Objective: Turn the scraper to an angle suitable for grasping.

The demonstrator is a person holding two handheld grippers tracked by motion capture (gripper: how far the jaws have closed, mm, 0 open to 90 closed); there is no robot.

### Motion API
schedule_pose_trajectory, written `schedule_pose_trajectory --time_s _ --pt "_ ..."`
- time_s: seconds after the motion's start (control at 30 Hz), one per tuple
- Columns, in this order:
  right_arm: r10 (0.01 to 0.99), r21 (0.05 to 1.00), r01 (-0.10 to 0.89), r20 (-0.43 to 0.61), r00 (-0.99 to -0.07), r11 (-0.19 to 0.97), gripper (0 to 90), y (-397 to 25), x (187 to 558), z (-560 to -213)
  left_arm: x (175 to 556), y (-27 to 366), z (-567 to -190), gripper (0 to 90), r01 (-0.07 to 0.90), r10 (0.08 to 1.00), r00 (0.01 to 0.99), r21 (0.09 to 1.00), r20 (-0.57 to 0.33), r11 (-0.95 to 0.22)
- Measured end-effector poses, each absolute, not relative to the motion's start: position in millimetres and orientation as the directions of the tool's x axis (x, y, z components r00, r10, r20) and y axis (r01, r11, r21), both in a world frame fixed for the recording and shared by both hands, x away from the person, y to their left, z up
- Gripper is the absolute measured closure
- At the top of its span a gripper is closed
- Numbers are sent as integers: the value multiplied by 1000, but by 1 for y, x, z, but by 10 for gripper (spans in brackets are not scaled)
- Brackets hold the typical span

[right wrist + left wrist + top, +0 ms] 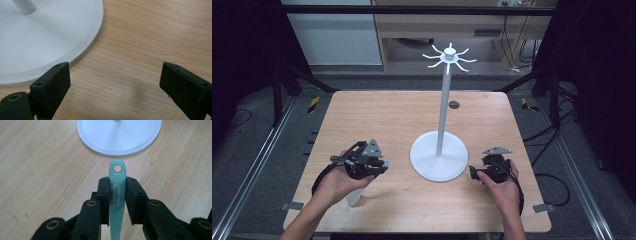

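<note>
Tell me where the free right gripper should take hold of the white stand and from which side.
Grip the stand's thin upright pole, low down near the round base, coming in level from the right, where the right gripper already sits with its jaws open. The pole looks slim enough to fit between them; the flat base lies flush on the table and the hooked top is probably awkward.

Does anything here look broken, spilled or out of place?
Nothing stands out. The white stand sits upright on the table, its hooks bare. The left gripper holds a mint handle straight between its jaws; the right gripper is open beside the base.
</note>
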State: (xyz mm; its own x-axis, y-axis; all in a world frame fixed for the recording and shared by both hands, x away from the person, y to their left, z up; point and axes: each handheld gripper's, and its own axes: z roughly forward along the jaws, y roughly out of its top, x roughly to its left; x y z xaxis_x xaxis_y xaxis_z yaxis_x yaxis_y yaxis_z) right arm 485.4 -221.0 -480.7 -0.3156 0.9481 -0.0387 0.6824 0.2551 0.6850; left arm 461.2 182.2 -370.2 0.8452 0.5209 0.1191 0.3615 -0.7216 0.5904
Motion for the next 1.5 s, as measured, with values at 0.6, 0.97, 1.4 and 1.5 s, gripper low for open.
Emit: schedule_pose_trajectory --time_s 0.6,0.97,1.4,1.5 --pt "944 684 679 -46 -326 267 99 -219 486 -481 462 181 -335 745 305 556 821 724 128 -618" --pt "942 685 674 -53 -331 275 98 -217 486 -481 467 174 -305 746 249 570 804 777 166 -578" --pt "945 690 673 -52 -324 268 96 -218 486 -480 475 162 -293 746 244 590 790 799 164 -549" --pt "946 691 673 -49 -320 264 96 -218 486 -480 474 163 -289 747 238 592 787 803 170 -547"
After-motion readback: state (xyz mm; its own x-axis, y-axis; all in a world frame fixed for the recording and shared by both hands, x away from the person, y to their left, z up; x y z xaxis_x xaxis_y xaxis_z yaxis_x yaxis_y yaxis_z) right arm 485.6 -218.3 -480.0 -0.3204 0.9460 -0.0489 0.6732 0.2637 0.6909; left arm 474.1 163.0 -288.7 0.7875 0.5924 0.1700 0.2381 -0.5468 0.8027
